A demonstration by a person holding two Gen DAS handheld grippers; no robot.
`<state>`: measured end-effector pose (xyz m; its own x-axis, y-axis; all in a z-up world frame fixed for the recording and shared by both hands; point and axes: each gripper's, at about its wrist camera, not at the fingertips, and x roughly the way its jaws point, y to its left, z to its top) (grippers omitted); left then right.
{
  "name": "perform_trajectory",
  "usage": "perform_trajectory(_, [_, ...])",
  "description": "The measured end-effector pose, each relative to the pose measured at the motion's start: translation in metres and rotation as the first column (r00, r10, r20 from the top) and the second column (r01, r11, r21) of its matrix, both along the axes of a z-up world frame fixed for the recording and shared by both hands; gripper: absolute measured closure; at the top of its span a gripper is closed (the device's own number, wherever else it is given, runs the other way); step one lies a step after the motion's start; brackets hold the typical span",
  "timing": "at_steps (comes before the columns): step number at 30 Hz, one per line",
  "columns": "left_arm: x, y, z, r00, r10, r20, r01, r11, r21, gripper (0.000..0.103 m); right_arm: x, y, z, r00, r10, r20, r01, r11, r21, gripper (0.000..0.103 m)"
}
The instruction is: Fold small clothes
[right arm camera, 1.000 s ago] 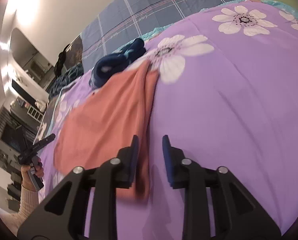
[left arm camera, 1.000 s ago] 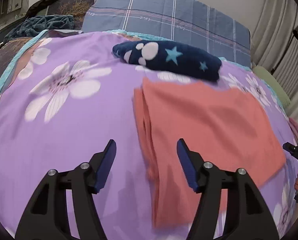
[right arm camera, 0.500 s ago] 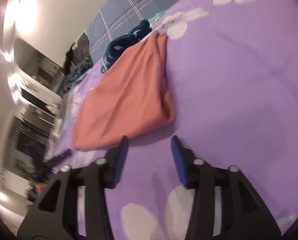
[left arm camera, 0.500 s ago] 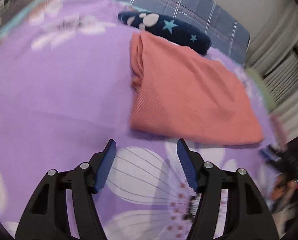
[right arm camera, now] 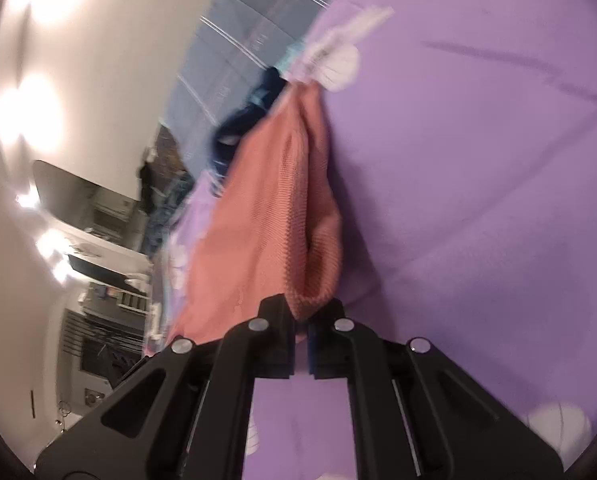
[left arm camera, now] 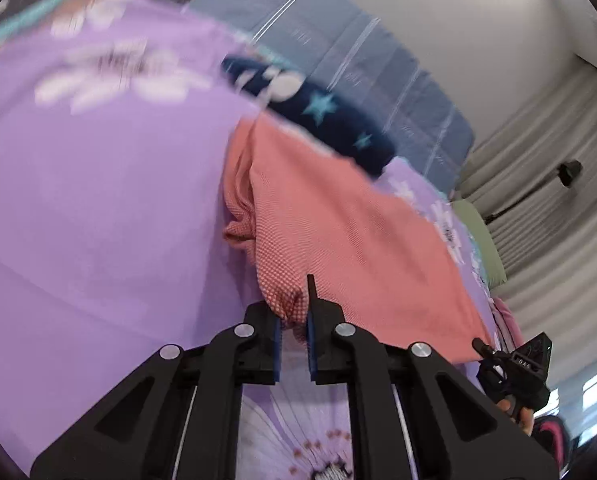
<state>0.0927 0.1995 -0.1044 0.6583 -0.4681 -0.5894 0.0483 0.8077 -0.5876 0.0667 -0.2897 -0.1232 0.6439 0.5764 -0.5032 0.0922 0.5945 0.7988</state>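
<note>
A folded salmon-pink waffle-knit cloth [left arm camera: 338,232] lies on the purple flowered bedspread [left arm camera: 98,200]. My left gripper [left arm camera: 294,308] is closing its jaws on the cloth's near left corner, and the fabric bunches between the blue pads. In the right wrist view the same cloth [right arm camera: 266,208] runs away from me, and my right gripper [right arm camera: 300,316] is closing on its near right corner, with a fold of cloth pinched between the fingers. The right gripper [left arm camera: 514,364] also shows in the left wrist view at the cloth's far corner, held by a hand.
A folded navy garment with stars and paw prints [left arm camera: 322,120] lies just behind the pink cloth, seen also as the navy garment [right arm camera: 238,128]. A blue plaid pillow [left arm camera: 358,60] and a green pillow [left arm camera: 482,240] border the bed. Grey curtains [left arm camera: 558,200] hang right; shelves [right arm camera: 110,280] stand left.
Both grippers stood open short of the cloth's near edge half a second ago. Now each has moved up to a near corner, rolled, and closed on it.
</note>
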Motion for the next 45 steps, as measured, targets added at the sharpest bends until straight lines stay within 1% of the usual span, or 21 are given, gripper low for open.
perform_trajectory(2, [-0.017,0.001,0.024,0.998,-0.024,0.054,0.021,0.998,0.052,0.094,-0.013,0.001,0.013,0.999,0.031,0.025,-0.031,0.999,0.013,0.1])
perform_trajectory(5, [-0.053,-0.001,0.046,0.992,-0.09,0.089,0.078,0.989,0.125,0.094,-0.045,0.003,0.032,0.996,0.079,0.041,-0.078,0.997,-0.013,0.099])
perform_trajectory(9, [-0.101,-0.007,0.037,0.988,-0.152,0.027,0.14,0.956,0.257,0.091,-0.101,0.007,0.027,0.991,0.135,-0.006,-0.135,0.988,-0.071,0.099])
perform_trajectory(12, [-0.123,0.001,0.008,0.996,-0.061,-0.068,0.082,0.923,0.375,0.082,-0.139,0.013,-0.011,0.975,0.147,-0.165,-0.171,0.975,-0.142,0.095])
perform_trajectory(13, [-0.126,0.008,0.003,0.996,-0.009,-0.087,0.043,0.913,0.405,0.077,-0.145,0.012,-0.019,0.972,0.143,-0.187,-0.171,0.975,-0.143,0.1])
perform_trajectory(15, [-0.131,0.021,0.003,0.991,0.096,-0.096,-0.044,0.898,0.437,0.075,-0.155,0.003,-0.021,0.976,0.129,-0.177,-0.149,0.983,-0.106,0.101])
perform_trajectory(16, [-0.132,0.022,0.011,0.988,0.132,-0.077,-0.083,0.887,0.455,0.075,-0.157,-0.005,-0.016,0.979,0.115,-0.169,-0.134,0.986,-0.102,0.097])
perform_trajectory(17, [-0.132,0.019,0.018,0.989,0.139,-0.054,-0.098,0.876,0.472,0.075,-0.157,-0.011,-0.009,0.985,0.097,-0.145,-0.114,0.987,-0.114,0.086])
perform_trajectory(18, [-0.132,0.008,0.031,0.992,0.124,-0.014,-0.101,0.865,0.491,0.074,-0.155,-0.017,-0.001,0.991,0.076,-0.114,-0.092,0.986,-0.142,0.078])
perform_trajectory(19, [-0.131,-0.01,0.044,0.997,0.077,0.021,-0.077,0.861,0.503,0.07,-0.15,-0.023,0.011,0.996,0.052,-0.077,-0.066,0.98,-0.19,0.077])
perform_trajectory(20, [-0.13,-0.029,0.053,0.999,0.022,0.042,-0.04,0.861,0.508,0.06,-0.143,-0.027,0.018,0.998,0.043,-0.055,-0.054,0.975,-0.216,0.077])
perform_trajectory(22, [-0.127,-0.077,0.066,0.991,-0.107,0.076,0.054,0.859,0.509,0.054,-0.128,-0.033,0.032,0.999,0.048,-0.005,-0.048,0.971,-0.234,0.077])
perform_trajectory(24, [-0.122,-0.139,0.068,0.96,-0.275,0.061,0.214,0.852,0.478,0.052,-0.108,-0.035,0.039,0.998,0.057,0.021,-0.05,0.968,-0.246,0.077])
perform_trajectory(26, [-0.121,-0.188,0.06,0.924,-0.382,0.018,0.337,0.836,0.433,0.052,-0.081,-0.037,0.042,0.998,0.061,0.033,-0.051,0.965,-0.257,0.077])
perform_trajectory(29, [-0.114,-0.267,0.04,0.858,-0.508,-0.08,0.493,0.768,0.408,0.052,-0.045,-0.04,0.041,0.996,0.085,0.023,-0.076,0.962,-0.262,0.077])
perform_trajectory(31, [-0.11,-0.307,0.03,0.83,-0.545,-0.115,0.537,0.73,0.423,0.052,-0.014,-0.046,0.035,0.993,0.116,-0.007,-0.114,0.97,-0.214,0.077])
perform_trajectory(33, [-0.114,-0.331,0.021,0.812,-0.568,-0.136,0.566,0.709,0.421,0.052,0.011,-0.049,0.028,0.992,0.125,-0.035,-0.129,0.977,-0.169,0.077])
perform_trajectory(38, [-0.111,-0.367,0.008,0.807,-0.559,-0.192,0.574,0.666,0.475,0.052,0.054,-0.045,0.018,0.98,0.183,-0.081,-0.194,0.966,-0.169,0.077])
perform_trajectory(40, [-0.113,-0.368,0.003,0.796,-0.565,-0.217,0.592,0.653,0.472,0.054,0.063,-0.042,0.015,0.975,0.206,-0.086,-0.217,0.964,-0.151,0.077])
perform_trajectory(42, [-0.115,-0.368,0.0,0.801,-0.555,-0.226,0.586,0.647,0.487,0.065,0.068,-0.04,0.015,0.972,0.221,-0.084,-0.231,0.961,-0.151,0.069])
perform_trajectory(45, [-0.117,-0.363,-0.001,0.808,-0.54,-0.237,0.581,0.66,0.476,0.077,0.076,-0.034,0.012,0.966,0.243,-0.09,-0.255,0.956,-0.147,0.069])
